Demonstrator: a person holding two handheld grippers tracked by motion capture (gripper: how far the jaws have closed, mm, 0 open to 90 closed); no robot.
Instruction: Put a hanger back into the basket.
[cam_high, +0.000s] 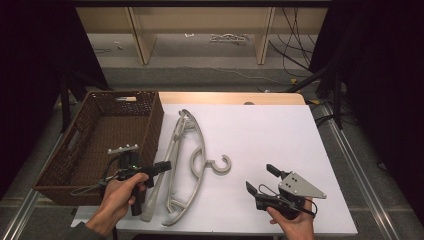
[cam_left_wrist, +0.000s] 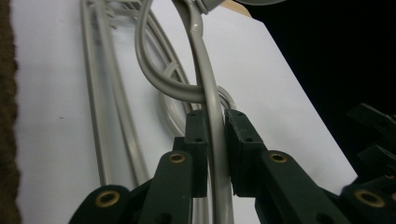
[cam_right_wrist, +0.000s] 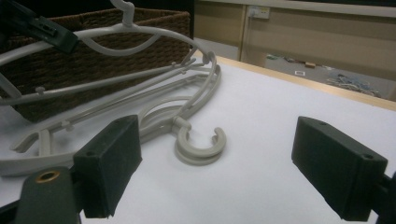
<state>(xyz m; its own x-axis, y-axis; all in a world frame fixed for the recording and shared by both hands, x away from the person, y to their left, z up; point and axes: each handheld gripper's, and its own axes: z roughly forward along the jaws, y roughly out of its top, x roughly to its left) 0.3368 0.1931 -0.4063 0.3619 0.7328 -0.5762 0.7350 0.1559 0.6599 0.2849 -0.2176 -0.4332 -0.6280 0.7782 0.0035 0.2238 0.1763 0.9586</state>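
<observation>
A stack of grey plastic hangers (cam_high: 197, 145) lies on the white table (cam_high: 270, 125), with the hooks (cam_high: 222, 167) pointing right. My left gripper (cam_high: 165, 166) is at the stack's left side. In the left gripper view it (cam_left_wrist: 215, 119) is shut on the arm of the top hanger (cam_left_wrist: 208, 93), with both pads pressed on it. In the right gripper view that hanger (cam_right_wrist: 140, 30) is raised at one end above the others. My right gripper (cam_high: 259, 177) rests near the table's front edge, right of the hooks. It (cam_right_wrist: 215, 154) is open, with nothing between the jaws.
A dark brown wicker basket (cam_high: 150, 117) stands at the table's left, close beside the hangers, and I see nothing in it. Bare white table lies right of the hangers. Beyond the table are wooden shelf legs and cables on the floor.
</observation>
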